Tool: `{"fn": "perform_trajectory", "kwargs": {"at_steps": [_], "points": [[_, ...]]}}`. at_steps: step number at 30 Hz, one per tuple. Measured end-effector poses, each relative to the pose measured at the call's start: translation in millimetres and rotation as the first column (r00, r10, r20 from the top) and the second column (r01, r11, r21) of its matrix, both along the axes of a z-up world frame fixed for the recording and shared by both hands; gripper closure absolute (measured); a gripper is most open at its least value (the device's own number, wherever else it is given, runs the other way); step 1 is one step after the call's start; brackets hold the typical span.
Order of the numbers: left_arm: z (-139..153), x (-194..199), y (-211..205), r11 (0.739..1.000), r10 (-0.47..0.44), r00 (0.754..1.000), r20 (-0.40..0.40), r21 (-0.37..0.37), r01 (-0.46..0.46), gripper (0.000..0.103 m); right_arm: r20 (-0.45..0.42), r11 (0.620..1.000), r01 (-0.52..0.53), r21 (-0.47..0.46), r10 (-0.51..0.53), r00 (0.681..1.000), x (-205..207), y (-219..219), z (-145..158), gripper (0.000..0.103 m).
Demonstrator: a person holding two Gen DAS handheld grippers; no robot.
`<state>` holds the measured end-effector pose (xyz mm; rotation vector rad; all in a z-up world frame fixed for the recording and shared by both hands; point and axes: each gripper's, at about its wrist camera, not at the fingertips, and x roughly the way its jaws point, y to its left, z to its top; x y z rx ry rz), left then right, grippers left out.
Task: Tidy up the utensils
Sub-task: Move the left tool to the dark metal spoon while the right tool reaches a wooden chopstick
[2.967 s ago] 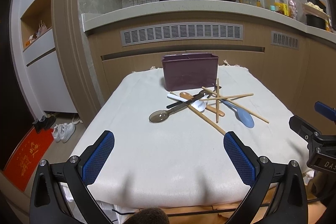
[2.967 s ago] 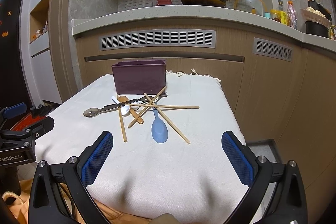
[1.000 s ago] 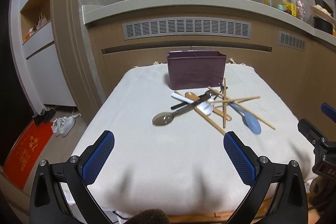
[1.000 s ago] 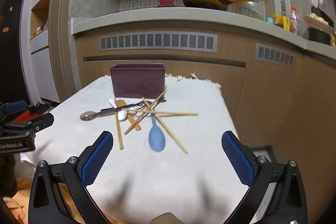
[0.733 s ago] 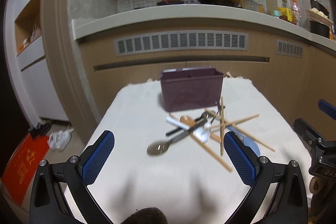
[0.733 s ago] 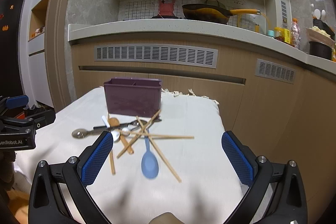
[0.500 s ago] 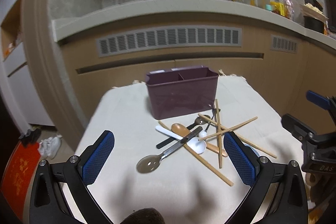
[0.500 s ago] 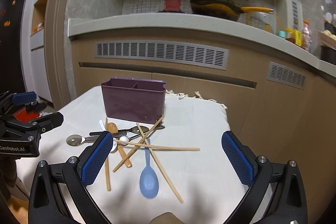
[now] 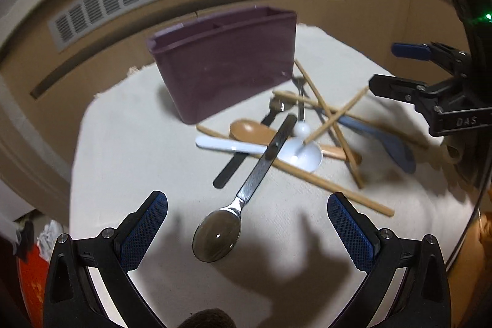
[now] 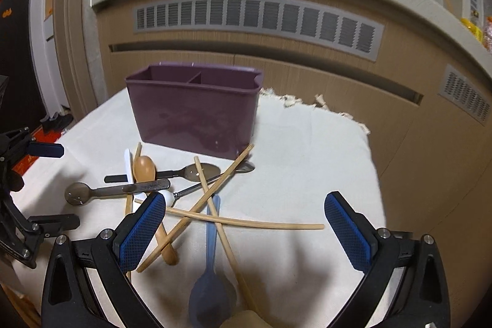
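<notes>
Both grippers hover wide open and empty over the cloth-covered surface [image 9: 129,149]: the steel spoon's bowl [image 9: 216,239] lies between the left gripper [image 9: 247,223] fingers, the blue plastic spoon [image 10: 212,282] between the right gripper [image 10: 246,228] fingers, the purple 2-compartment plastic caddy [image 10: 193,112] at 12 o'clock.

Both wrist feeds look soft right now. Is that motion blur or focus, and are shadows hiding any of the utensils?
Left wrist view: the purple organizer and the vents behind it smear, like motion blur; the metal spoon stays legible, and gripper shadows fall on bare cloth beside it. Right wrist view: sharper at the pile, the counter edge is soft, and the blue spoon lies partly in shadow but readable.
</notes>
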<state>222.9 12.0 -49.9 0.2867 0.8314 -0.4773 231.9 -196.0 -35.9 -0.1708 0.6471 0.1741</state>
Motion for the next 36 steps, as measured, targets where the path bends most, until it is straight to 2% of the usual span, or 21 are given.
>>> {"fn": "perform_trajectory", "kwargs": {"at_steps": [5, 6, 7, 9, 13, 15, 18, 22, 25, 26, 27, 29, 31, 36], "points": [[-8.3, 16.9, -4.0, 0.999, -0.024, 1.000, -0.018, -0.041, 0.023, 0.001, -0.036, 0.999, -0.052, -0.011, 0.052, 0.998, 15.2, 11.8, -10.1, 0.000], [-9.2, 19.9, -6.6, 0.999, -0.031, 0.999, -0.018, -0.040, 0.031, 0.004, -0.039, 0.998, -0.056, -0.015, 0.055, 0.998, 17.7, 13.3, -11.0, 0.000], [-10.9, 23.9, -11.5, 0.999, -0.043, 0.999, -0.016, -0.033, 0.042, 0.009, -0.041, 0.998, -0.055, -0.015, 0.054, 0.998, 19.0, 13.9, -11.2, 0.000], [-13.7, 30.8, -18.4, 0.999, -0.052, 0.998, -0.027, -0.009, 0.052, 0.041, -0.045, 0.999, -0.044, -0.005, 0.043, 0.998, 21.1, 12.1, -10.9, 0.000], [-20.3, 46.5, -25.7, 0.995, -0.102, 0.990, -0.094, -0.023, 0.100, 0.050, -0.055, 1.000, -0.031, 0.004, 0.031, 0.998, 19.1, 8.1, -13.5, 0.000], [-23.9, 51.4, -25.1, 0.995, -0.097, 0.987, -0.126, -0.016, 0.095, 0.058, -0.054, 0.999, -0.032, -0.010, 0.032, 0.998, 15.7, 6.9, -16.2, 0.000], [-24.0, 56.1, -21.2, 0.996, -0.084, 0.982, -0.168, -0.047, 0.077, 0.063, -0.054, 0.999, -0.033, -0.015, 0.032, 0.998, 13.8, 3.9, -19.2, 0.000], [-24.7, 61.1, -22.8, 0.996, -0.074, 0.974, -0.213, -0.068, 0.061, 0.063, -0.060, 0.999, -0.032, 0.007, 0.032, 0.998, 15.6, 1.1, -21.3, 0.000], [-27.1, 69.4, -23.7, 0.993, -0.069, 0.954, -0.290, -0.114, 0.037, 0.064, -0.055, 0.999, -0.039, 0.006, 0.039, 0.998, 15.8, 2.5, -19.8, 0.000], [-26.9, 70.2, -23.5, 0.991, -0.076, 0.949, -0.306, -0.129, 0.037, 0.072, -0.053, 0.999, -0.041, 0.007, 0.042, 0.998, 15.6, 2.3, -19.1, 0.000], [-25.8, 69.1, -23.8, 0.990, -0.087, 0.947, -0.308, -0.137, 0.046, 0.080, -0.052, 0.999, -0.042, 0.009, 0.042, 0.998, 16.0, 1.6, -17.0, 0.000], [-22.4, 61.9, -23.8, 0.991, -0.098, 0.953, -0.286, -0.114, 0.068, 0.085, -0.045, 0.999, -0.040, 0.006, 0.040, 0.998, 15.4, 0.6, -13.7, 0.000], [-21.3, 54.8, -22.2, 0.992, -0.108, 0.960, -0.257, -0.083, 0.090, 0.084, -0.040, 0.999, -0.040, -0.002, 0.040, 0.998, 15.8, 0.5, -10.9, 0.000], [-22.1, 58.0, -15.5, 0.991, -0.097, 0.954, -0.283, -0.118, 0.066, 0.082, -0.079, 0.998, -0.061, 0.013, 0.062, 0.995, 33.5, 3.8, -9.8, 0.001]]}}
